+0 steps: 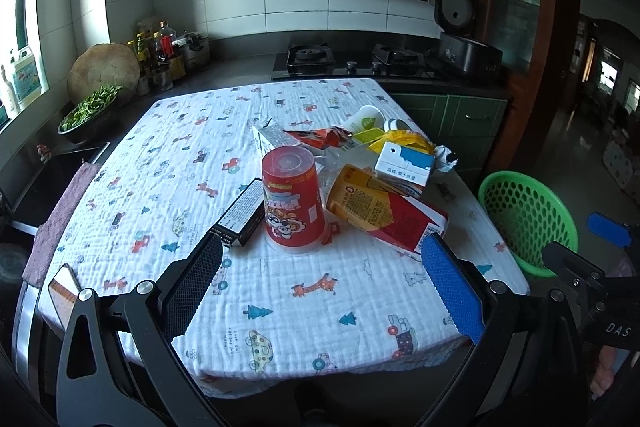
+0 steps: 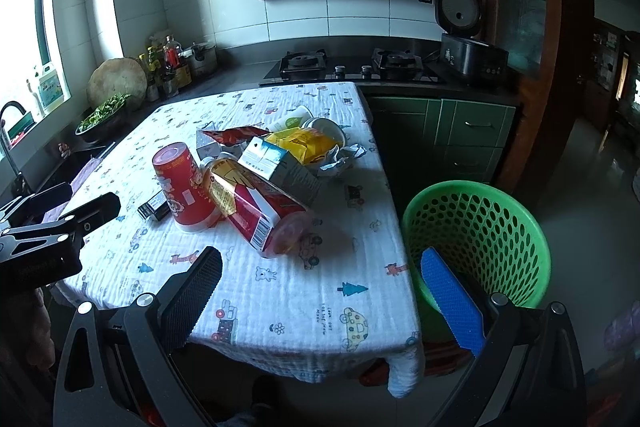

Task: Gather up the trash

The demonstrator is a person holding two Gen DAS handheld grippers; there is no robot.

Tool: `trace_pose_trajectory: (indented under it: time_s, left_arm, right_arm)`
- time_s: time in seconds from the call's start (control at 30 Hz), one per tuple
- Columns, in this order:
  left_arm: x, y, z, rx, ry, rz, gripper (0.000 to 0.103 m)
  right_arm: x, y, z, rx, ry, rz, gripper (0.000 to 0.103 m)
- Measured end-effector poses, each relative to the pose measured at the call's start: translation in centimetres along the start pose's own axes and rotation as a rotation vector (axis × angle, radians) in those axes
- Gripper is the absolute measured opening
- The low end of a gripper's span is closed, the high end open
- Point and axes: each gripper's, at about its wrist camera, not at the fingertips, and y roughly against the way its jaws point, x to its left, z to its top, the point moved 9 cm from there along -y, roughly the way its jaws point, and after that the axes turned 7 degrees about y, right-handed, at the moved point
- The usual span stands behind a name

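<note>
1. Table point(image 1: 280, 307) under a white cartoon-print cloth; the trash sits in one heap right of its centre
2. Green perforated basket point(image 2: 480, 235) stands on the floor just beside the table's right edge, apart from the heap
3. Red and orange carton point(image 1: 384, 211) lies on its side at the near end of the heap, leaning against the red cup
4. Red cartoon-print cup point(image 1: 293, 203) stands upside down, nearest the left gripper
5. White and blue carton point(image 1: 404, 163) rests on top of the heap; yellow wrapper point(image 2: 304, 143) and crumpled foil behind it
6. Small black box point(image 1: 240, 215) lies flat, touching the cup's left side
7. Left gripper point(image 1: 322, 291): fingers spread wide, empty, above the near cloth
8. Right gripper point(image 2: 322, 301): fingers spread wide, empty, over the table's right corner and basket rim
</note>
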Motion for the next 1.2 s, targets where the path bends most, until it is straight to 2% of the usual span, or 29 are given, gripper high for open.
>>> trace_pose_trajectory:
  time_s: [0.13,0.3,0.63,1.2]
  left_arm:
    - [0.08,0.00,0.07,0.003,0.018,-0.024,0.098]
    - [-0.02,0.11,0.11,-0.030,-0.024,-0.003,0.098]
    - [0.52,0.34,0.57,-0.055,-0.015,-0.004,0.098]
    - [0.54,-0.19,0.48,-0.045,-0.017,-0.004,0.098]
  right_arm:
    - [-0.12,0.16,0.07,-0.006,-0.003,-0.006,0.097]
    - [-0.21,0.26,0.20,-0.010,-0.005,-0.011,0.097]
    - [-0.09,0.24,0.46,-0.015,-0.002,-0.010,0.097]
    - [0.17,-0.16,0.49,-0.009,0.004,-0.005,0.097]
